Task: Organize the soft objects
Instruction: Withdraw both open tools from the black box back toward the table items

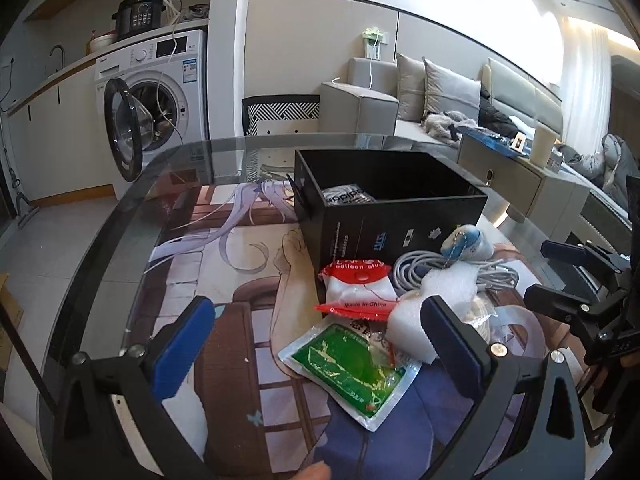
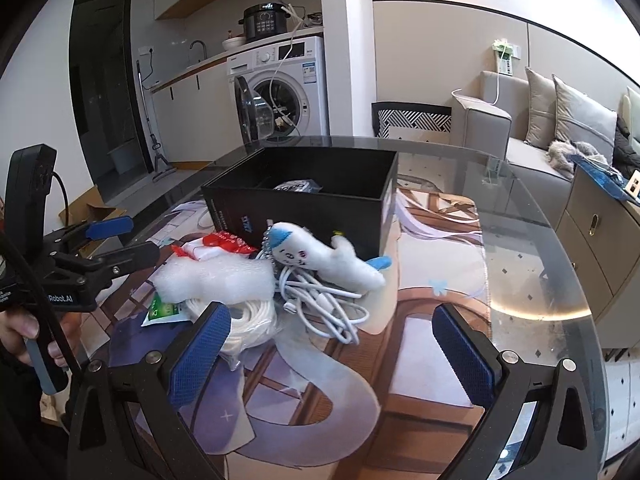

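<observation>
A black open box (image 1: 384, 192) (image 2: 304, 196) stands on the glass table, with a white packet (image 2: 294, 187) inside. In front of it lies a pile: a white plush toy with blue ears (image 2: 320, 254) (image 1: 466, 242), a red-and-white balloon packet (image 1: 358, 286) (image 2: 224, 242), a green sachet (image 1: 352, 368), white foam (image 1: 424, 312) (image 2: 216, 280), white cables (image 2: 324, 300) and a bagged rope coil (image 2: 248, 320). My left gripper (image 1: 316, 344) is open above the green sachet. My right gripper (image 2: 332, 348) is open, just short of the cables and plush.
The table (image 2: 532, 264) is round glass over a printed mat (image 1: 224, 256). A chair (image 1: 282, 114) stands behind it. A washing machine (image 1: 160, 92) with its door open is at the back left, a sofa (image 1: 440, 96) and a low cabinet (image 1: 516, 184) at the right.
</observation>
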Action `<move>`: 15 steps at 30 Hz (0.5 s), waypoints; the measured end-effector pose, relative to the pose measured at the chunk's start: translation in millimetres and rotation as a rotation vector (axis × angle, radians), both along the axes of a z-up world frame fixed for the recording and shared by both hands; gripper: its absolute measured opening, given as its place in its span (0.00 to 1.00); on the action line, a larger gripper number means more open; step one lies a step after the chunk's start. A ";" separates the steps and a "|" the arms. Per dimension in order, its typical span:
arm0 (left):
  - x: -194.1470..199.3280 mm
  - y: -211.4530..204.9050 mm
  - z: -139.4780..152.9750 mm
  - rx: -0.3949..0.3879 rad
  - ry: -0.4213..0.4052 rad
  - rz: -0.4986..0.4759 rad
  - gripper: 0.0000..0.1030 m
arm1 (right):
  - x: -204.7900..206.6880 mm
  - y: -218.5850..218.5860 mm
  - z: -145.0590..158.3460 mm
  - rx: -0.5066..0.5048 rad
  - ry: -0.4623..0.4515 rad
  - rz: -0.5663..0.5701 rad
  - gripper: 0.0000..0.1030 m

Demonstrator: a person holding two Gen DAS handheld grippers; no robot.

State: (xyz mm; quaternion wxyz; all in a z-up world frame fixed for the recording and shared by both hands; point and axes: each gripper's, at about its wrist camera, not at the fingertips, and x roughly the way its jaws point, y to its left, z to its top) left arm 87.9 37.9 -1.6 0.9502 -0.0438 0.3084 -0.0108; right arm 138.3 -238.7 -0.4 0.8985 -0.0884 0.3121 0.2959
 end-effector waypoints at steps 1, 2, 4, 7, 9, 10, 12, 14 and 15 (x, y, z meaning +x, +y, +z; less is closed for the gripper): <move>-0.1 -0.5 -0.3 -0.001 0.002 -0.007 1.00 | 0.4 1.9 -1.1 -0.005 0.003 0.000 1.00; -0.3 -2.0 -0.2 -0.001 0.003 -0.012 1.00 | 0.8 3.4 -2.0 -0.009 0.007 0.004 1.00; -0.2 -4.2 0.7 0.004 0.002 -0.020 1.00 | 1.2 5.5 -3.8 -0.014 0.012 0.008 1.00; 0.2 -7.1 1.4 0.000 0.005 -0.030 1.00 | 2.4 8.4 -4.9 -0.019 0.021 0.010 1.00; 0.0 -8.3 1.8 0.002 0.004 -0.035 1.00 | 3.1 10.9 -5.8 -0.022 0.026 0.006 0.99; 0.2 -8.9 1.6 0.004 0.007 -0.036 1.00 | 3.6 11.9 -6.1 -0.025 0.028 0.004 0.99; 0.9 -9.5 1.7 -0.001 0.012 -0.039 1.00 | 4.0 13.0 -6.5 -0.032 0.032 0.002 0.99; 1.1 -10.2 2.6 -0.006 0.014 -0.045 1.00 | 5.0 13.0 -6.2 -0.038 0.033 -0.005 0.99; 1.4 -10.9 3.2 -0.009 0.013 -0.048 1.00 | 5.6 12.8 -6.0 -0.038 0.036 -0.007 0.99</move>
